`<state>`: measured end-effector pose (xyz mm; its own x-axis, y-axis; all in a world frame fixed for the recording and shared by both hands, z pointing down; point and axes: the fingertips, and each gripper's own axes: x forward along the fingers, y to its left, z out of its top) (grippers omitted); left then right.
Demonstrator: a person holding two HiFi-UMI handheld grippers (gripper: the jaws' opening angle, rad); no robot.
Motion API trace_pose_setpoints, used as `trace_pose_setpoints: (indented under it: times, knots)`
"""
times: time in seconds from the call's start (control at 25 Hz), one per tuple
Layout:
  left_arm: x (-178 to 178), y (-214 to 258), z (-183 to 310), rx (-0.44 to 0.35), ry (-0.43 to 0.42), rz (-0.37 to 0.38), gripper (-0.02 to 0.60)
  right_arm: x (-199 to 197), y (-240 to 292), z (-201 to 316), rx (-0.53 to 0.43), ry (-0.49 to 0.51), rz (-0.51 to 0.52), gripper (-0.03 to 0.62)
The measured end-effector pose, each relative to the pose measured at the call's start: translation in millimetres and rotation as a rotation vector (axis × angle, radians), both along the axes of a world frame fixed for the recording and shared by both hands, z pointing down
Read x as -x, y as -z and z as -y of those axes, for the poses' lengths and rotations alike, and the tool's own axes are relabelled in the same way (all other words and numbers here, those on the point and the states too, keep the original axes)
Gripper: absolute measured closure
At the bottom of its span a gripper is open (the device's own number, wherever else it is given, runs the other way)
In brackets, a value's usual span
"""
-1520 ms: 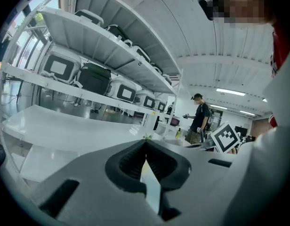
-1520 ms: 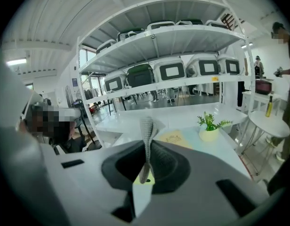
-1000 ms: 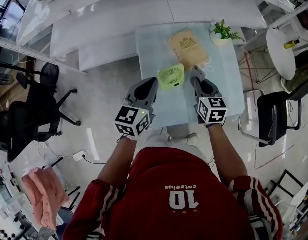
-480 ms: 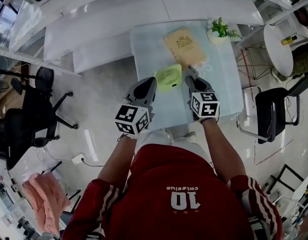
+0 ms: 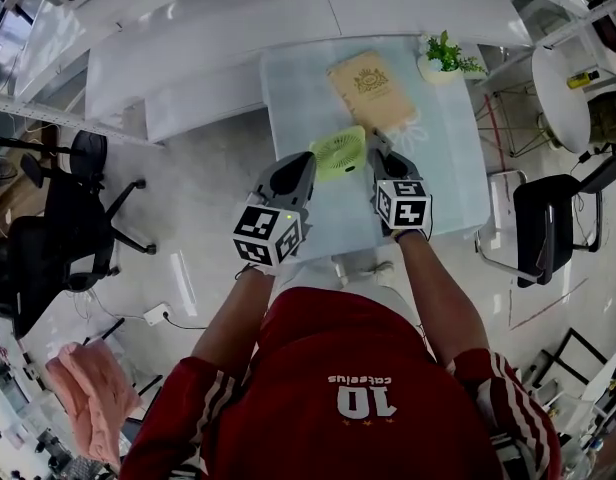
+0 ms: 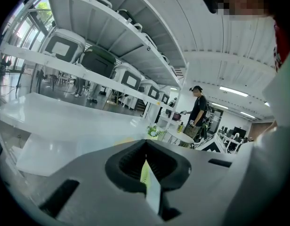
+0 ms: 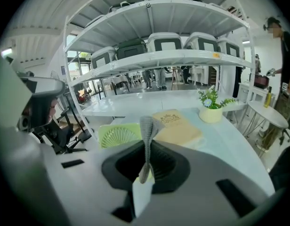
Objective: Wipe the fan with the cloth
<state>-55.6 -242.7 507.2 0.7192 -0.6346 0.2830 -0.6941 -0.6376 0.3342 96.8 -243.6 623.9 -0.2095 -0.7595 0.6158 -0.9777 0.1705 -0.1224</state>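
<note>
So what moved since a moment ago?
The right gripper, shut on the cloth, moved left, closer to the fan. Nothing was grabbed or let go. The left gripper stayed clamped on the fan's edge, and the book and plant stayed put.

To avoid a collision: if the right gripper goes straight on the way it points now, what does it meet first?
Probably the flat tan rectangular box straight ahead; the round light green fan sits left of that line, though depth is unclear.
</note>
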Motion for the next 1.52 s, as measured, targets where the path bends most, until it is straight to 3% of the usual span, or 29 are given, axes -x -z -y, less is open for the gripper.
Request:
trace_pose_setpoints:
  times: [1.52]
  knots:
    - [38, -17, 1, 0.032, 0.111, 0.024, 0.577, 31, -18, 8, 0.017, 0.056, 0.022, 0.572]
